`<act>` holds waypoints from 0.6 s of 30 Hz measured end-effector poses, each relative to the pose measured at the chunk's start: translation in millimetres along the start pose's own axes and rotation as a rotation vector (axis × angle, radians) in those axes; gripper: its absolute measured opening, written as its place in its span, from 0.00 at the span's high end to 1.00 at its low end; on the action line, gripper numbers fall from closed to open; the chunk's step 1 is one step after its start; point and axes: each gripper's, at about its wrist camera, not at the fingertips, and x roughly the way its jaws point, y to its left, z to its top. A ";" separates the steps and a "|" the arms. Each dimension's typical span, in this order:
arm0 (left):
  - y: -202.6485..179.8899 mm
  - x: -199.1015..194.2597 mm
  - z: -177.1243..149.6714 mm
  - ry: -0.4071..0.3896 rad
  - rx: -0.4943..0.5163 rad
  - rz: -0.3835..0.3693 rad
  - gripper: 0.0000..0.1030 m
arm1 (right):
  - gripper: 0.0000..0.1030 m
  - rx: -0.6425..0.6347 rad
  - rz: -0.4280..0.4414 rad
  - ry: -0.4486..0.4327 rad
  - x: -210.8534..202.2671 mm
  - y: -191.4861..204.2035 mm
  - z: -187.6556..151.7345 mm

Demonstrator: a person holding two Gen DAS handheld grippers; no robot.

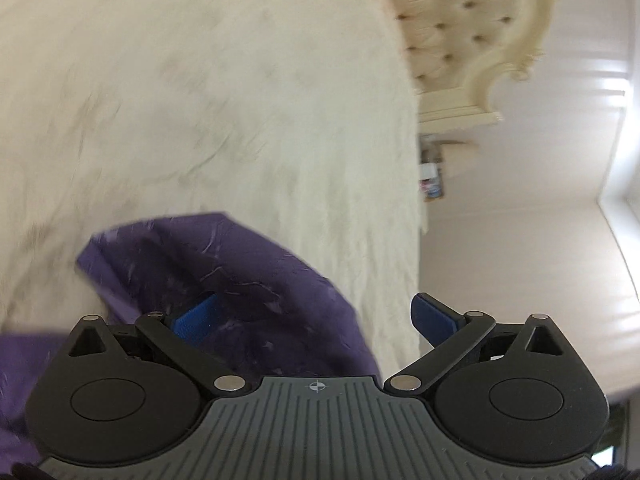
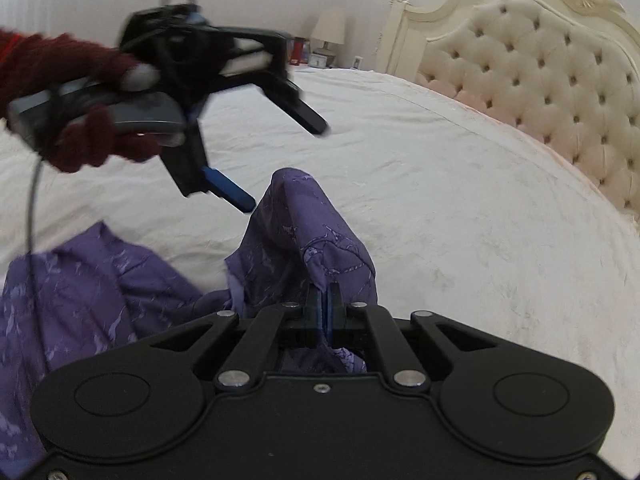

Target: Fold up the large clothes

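Purple patterned thin-fabric garment (image 2: 304,240) pinched in the clenched right gripper (image 2: 325,300), a fold tented up off the cream quilted bedspread (image 2: 460,208), the rest rumpled to the left. Mid-fold by the look of it: one edge gathered, ready for carrying across. Left gripper (image 2: 286,164) gaping wide, grasping nothing, hovering above the cloth in a dark red knitted glove (image 2: 92,140), tilted downward. Next, probably: a second corner for the free jaws.
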 end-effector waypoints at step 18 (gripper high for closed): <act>67.5 -59.0 -183.1 0.075 0.198 0.179 0.73 | 0.88 -0.117 0.138 0.170 -73.8 109.7 -83.8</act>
